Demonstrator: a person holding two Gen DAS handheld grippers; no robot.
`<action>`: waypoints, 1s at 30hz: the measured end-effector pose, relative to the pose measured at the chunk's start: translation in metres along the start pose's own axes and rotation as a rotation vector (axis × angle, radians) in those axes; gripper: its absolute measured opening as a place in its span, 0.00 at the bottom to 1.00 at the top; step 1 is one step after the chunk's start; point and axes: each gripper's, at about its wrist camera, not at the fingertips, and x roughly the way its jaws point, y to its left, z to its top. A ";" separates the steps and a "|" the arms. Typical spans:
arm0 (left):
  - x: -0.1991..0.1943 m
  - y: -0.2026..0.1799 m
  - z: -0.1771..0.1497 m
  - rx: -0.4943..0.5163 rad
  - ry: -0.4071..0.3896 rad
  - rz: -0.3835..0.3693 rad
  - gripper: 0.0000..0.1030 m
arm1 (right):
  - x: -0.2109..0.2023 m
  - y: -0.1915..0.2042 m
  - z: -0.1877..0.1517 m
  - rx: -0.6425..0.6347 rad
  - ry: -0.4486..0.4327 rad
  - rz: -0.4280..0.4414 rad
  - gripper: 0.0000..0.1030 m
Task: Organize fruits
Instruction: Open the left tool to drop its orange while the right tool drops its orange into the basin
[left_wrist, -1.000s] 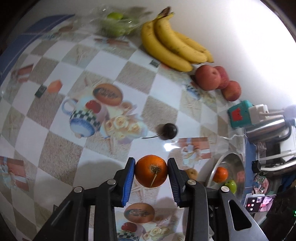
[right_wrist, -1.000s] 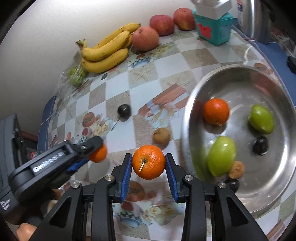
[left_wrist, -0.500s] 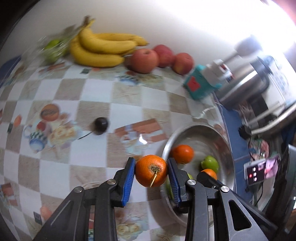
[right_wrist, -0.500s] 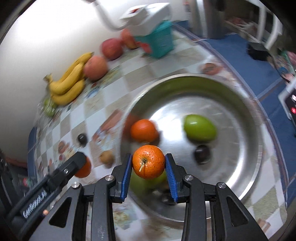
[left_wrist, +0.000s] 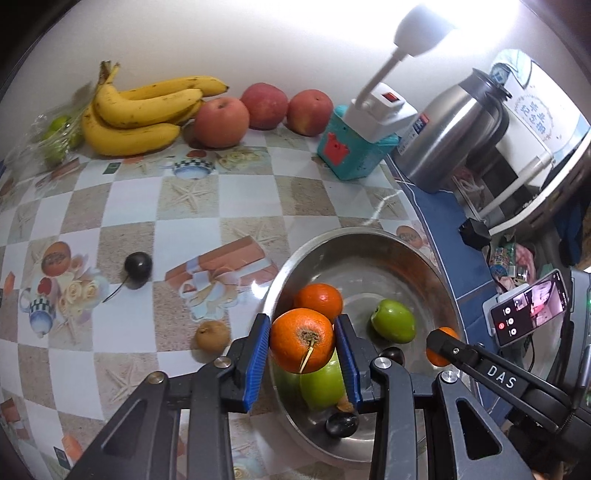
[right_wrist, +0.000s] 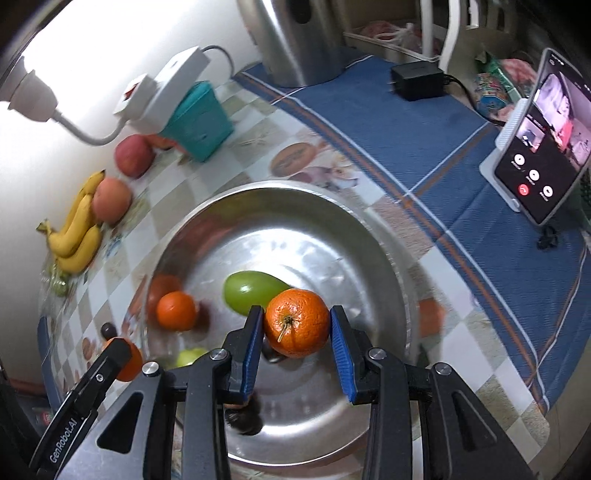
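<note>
Left wrist view: steel bowl (left_wrist: 436, 269) below, both grippers loaded.
Left gripper (left_wrist: 303, 341) clamps an orange (left_wrist: 302, 339) over the bowl's near rim; right gripper (right_wrist: 295, 325) pinches its own orange (right_wrist: 296, 322) above the bowl's middle, over a green fruit (right_wrist: 251, 295).

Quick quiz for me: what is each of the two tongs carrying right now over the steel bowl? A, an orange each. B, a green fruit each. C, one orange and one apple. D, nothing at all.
A: the left tongs pinch one orange and the right tongs pinch another orange, both above the steel bowl.
</note>
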 end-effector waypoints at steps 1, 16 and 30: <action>0.001 -0.002 0.000 0.006 0.000 0.001 0.37 | 0.002 0.000 0.000 0.003 0.000 -0.003 0.36; 0.030 -0.012 -0.003 0.018 0.070 0.036 0.37 | 0.024 -0.010 0.002 0.021 0.065 -0.049 0.36; 0.031 -0.007 -0.003 0.010 0.087 0.047 0.39 | 0.031 -0.008 0.003 0.017 0.094 -0.062 0.37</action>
